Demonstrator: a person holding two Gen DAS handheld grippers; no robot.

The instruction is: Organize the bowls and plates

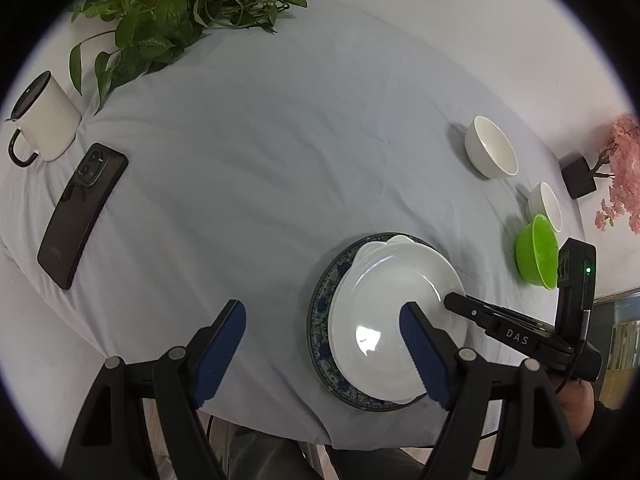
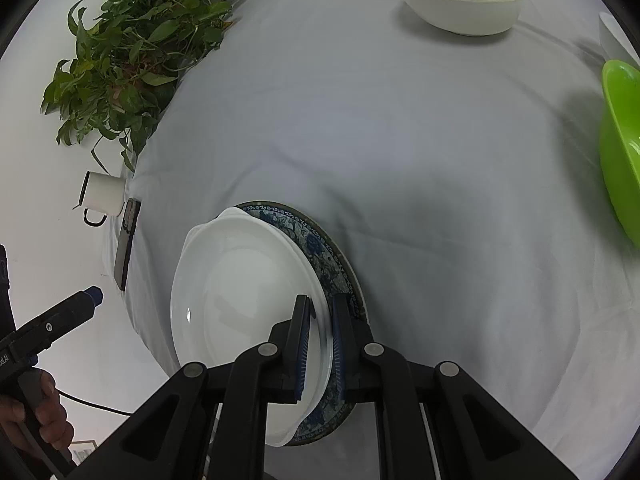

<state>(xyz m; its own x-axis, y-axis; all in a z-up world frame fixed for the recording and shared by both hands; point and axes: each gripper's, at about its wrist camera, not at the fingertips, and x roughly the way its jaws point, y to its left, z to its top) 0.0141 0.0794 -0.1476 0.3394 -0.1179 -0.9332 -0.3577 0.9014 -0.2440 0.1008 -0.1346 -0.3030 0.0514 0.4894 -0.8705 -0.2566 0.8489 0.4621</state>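
A white deep plate (image 1: 384, 280) lies on a larger blue-patterned plate (image 1: 320, 340) near the table's front edge, offset toward one side of it. My right gripper (image 2: 320, 304) is shut on the white plate (image 2: 240, 292), with a pad on each face of its near rim, just above the patterned plate (image 2: 312, 236). In the left wrist view the right gripper (image 1: 456, 300) comes in from the right. My left gripper (image 1: 322, 308) hangs open above the table, holding nothing, with one finger over the white plate. It shows as a dark tip (image 2: 94, 294) at the left.
A white bowl (image 1: 490, 148), a smaller white bowl (image 1: 546, 204) and a green bowl (image 1: 538, 252) stand at the right. A white mug (image 1: 44, 120), a dark phone (image 1: 82, 214) and a leafy plant (image 1: 180, 12) lie at the left. Pink flowers (image 1: 624, 168) stand far right. The grey tablecloth (image 1: 280, 160) has an edge close below.
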